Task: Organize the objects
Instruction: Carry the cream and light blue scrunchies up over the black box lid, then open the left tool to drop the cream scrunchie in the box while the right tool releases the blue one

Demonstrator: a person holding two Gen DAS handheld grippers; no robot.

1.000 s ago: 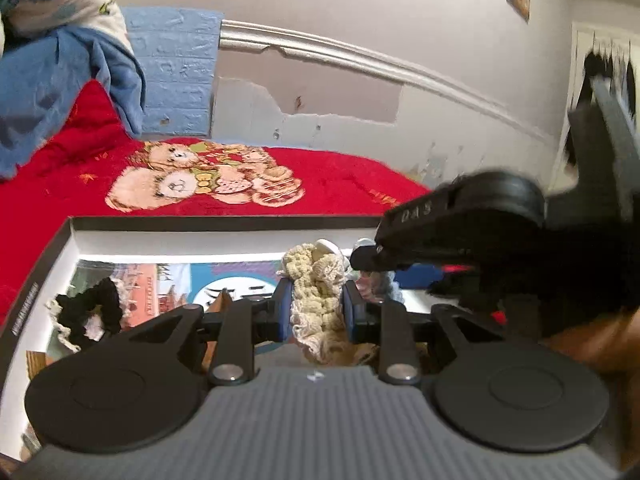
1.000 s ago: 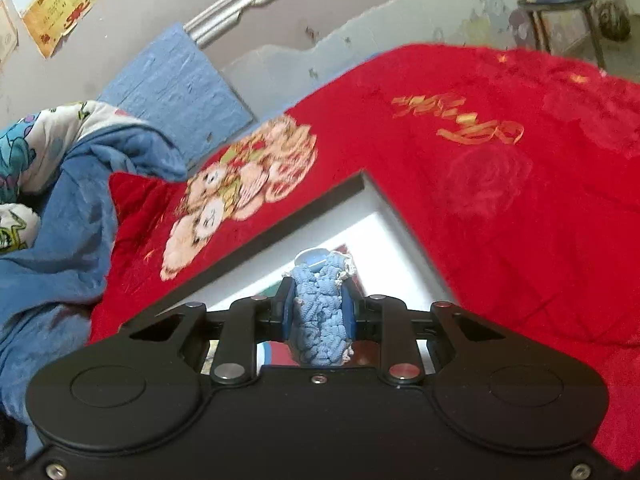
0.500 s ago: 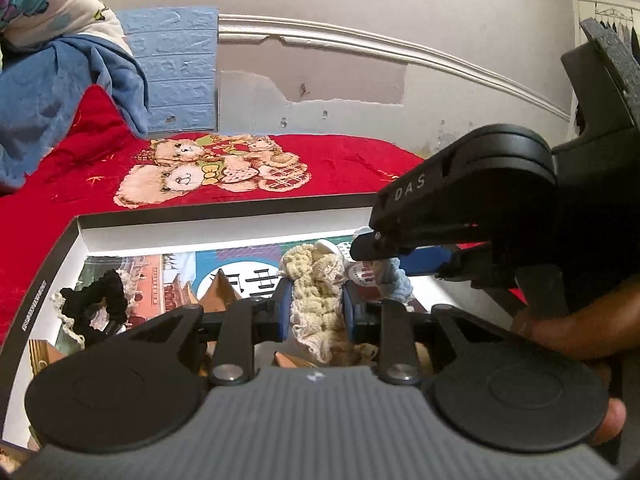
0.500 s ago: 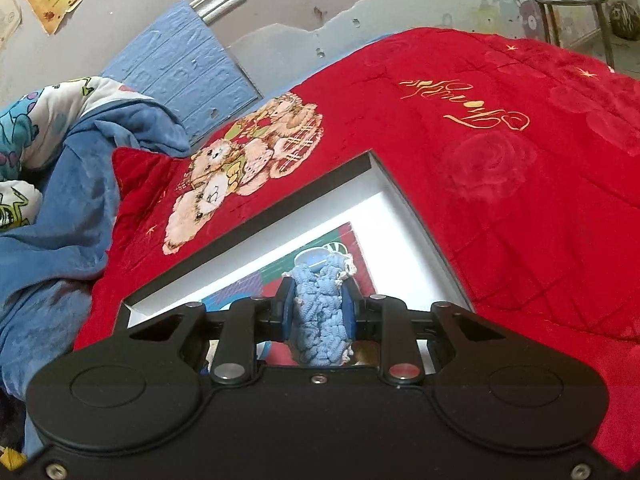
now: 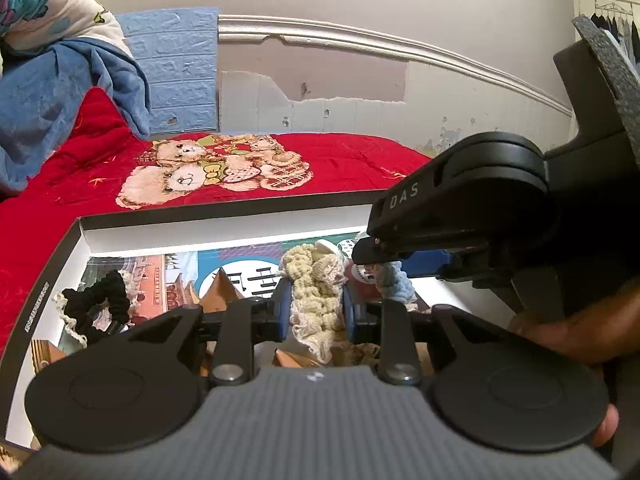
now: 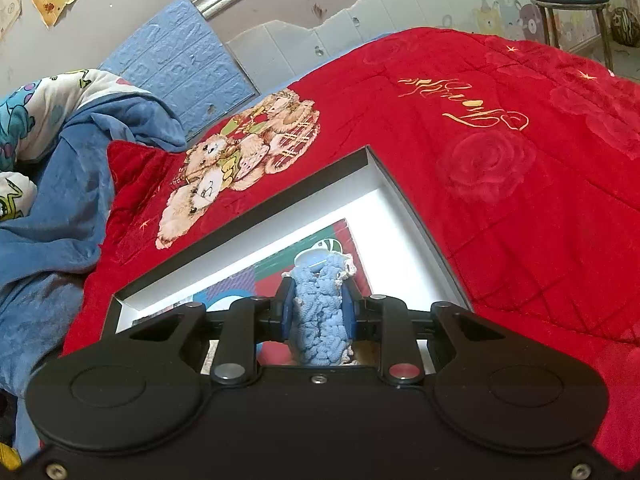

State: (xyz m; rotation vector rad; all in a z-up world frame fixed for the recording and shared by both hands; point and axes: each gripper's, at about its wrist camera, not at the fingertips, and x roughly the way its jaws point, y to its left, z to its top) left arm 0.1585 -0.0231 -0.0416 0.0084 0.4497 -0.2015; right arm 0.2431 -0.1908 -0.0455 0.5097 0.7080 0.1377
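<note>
The left claw (image 5: pixel 316 308) pinches a cream scrunchie (image 5: pixel 316 292) and the right claw (image 6: pixel 318 312) a blue scrunchie (image 6: pixel 320 320), both over the open box (image 5: pixel 200 220) on the red blanket (image 6: pixel 500 160); next, probably, lower them inside and let go.
</note>
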